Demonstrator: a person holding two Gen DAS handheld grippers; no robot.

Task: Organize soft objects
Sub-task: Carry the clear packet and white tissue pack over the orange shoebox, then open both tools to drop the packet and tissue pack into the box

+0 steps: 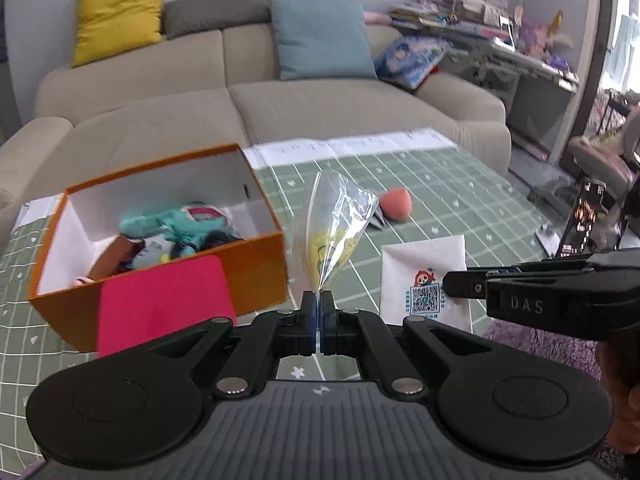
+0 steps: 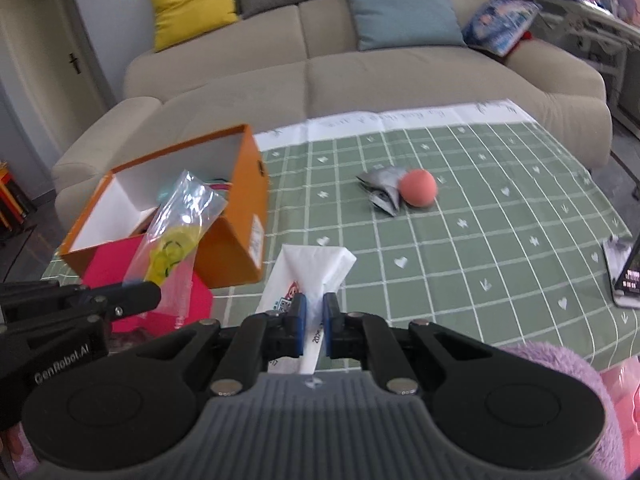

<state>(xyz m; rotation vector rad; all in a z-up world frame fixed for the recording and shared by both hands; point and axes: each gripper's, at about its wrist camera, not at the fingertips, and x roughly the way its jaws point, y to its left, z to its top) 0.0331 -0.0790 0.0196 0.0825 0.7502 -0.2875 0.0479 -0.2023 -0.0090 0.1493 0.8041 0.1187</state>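
My left gripper (image 1: 318, 300) is shut on the edge of a clear plastic bag (image 1: 338, 220) with a yellow item inside; the bag (image 2: 176, 240) hangs in front of the orange box (image 1: 256, 264). My right gripper (image 2: 314, 308) is shut on a white tissue pack (image 2: 312, 268) with a printed code; from the left wrist view the pack (image 1: 420, 280) hangs at the right gripper's tip (image 1: 452, 284). The open orange box (image 2: 236, 216) holds several plush toys (image 1: 180, 228). A pink-orange ball (image 2: 418, 187) lies beside a crumpled grey pouch (image 2: 380, 190) on the green checked cloth (image 2: 500, 220).
A pink block (image 1: 164, 304) leans at the box's front. A beige sofa (image 1: 320, 104) with yellow (image 1: 118, 14) and blue (image 1: 322, 38) cushions stands behind the cloth. A phone on a stand (image 1: 584, 216) is at the right. A purple fuzzy thing (image 2: 560, 380) lies near right.
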